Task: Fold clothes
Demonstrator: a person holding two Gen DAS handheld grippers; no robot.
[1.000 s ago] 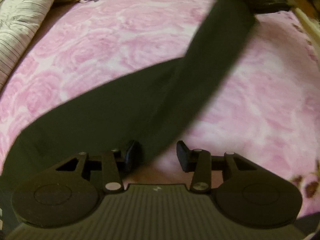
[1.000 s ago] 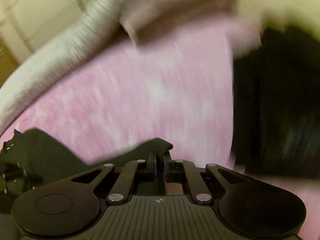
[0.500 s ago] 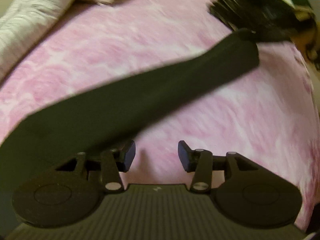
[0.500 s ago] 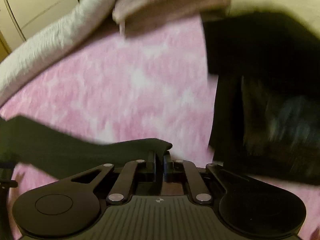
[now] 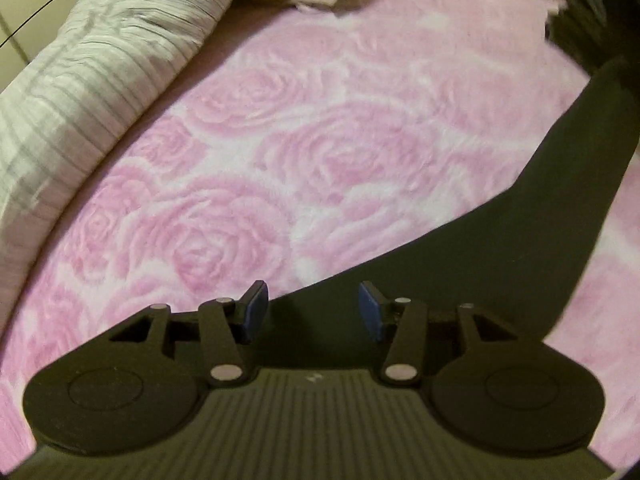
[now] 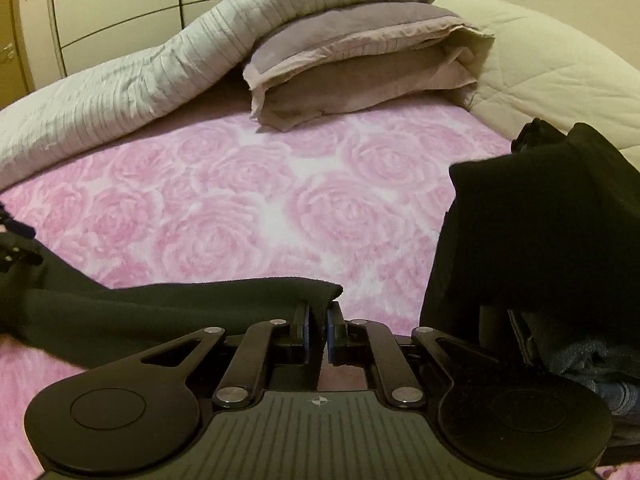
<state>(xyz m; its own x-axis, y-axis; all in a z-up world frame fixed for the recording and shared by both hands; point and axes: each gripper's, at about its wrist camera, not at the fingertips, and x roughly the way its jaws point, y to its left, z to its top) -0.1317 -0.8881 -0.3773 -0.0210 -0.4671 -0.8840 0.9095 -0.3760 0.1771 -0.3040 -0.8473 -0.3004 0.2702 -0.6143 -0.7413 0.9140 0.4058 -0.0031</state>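
Observation:
A long black garment (image 5: 520,248) stretches across the pink rose blanket (image 5: 280,168). In the left wrist view my left gripper (image 5: 313,312) is open, with the black cloth lying under and between its fingers. In the right wrist view my right gripper (image 6: 318,330) is shut on one end of the black garment (image 6: 180,308), which runs off to the left over the pink rose blanket (image 6: 248,208).
A pile of dark clothes (image 6: 540,224) sits at the right. A grey striped duvet (image 6: 140,84), a mauve pillow (image 6: 360,64) and a cream quilt (image 6: 560,76) lie at the back. The duvet (image 5: 80,80) borders the left side. A wardrobe (image 6: 100,4) stands behind.
The right gripper has swung left, keeping its hold on the garment end. The left gripper has turned left, so the black cloth now lies to its right and beneath its fingers.

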